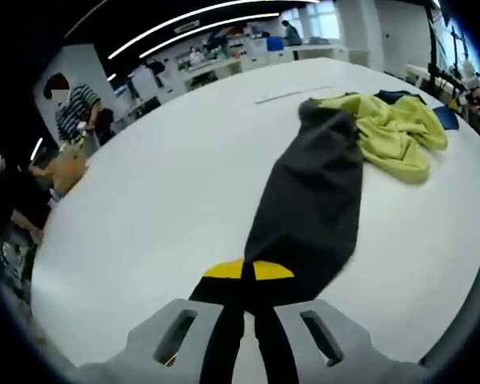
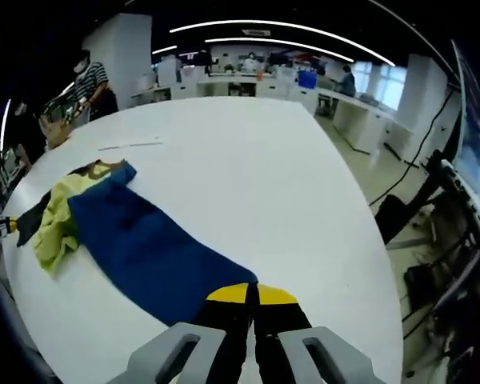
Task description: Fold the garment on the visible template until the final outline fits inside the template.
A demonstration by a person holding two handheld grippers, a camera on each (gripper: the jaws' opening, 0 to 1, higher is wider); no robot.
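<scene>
Left tool (image 1: 248,282) pinching garment's (image 1: 320,200) dark end; right tool (image 2: 252,298) pinching blue end, cloth stretching toward frame's upper left over counter (image 2: 264,176).

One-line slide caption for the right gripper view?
Right gripper shut on blue garment section, stretched across white table.

No text, label, brand, number or sign can be read in either view. The garment (image 1: 312,208) and the table (image 1: 184,184) carry no legible marking, and anything on the distant furniture at the back of the room is too small and blurred to make out.
</scene>
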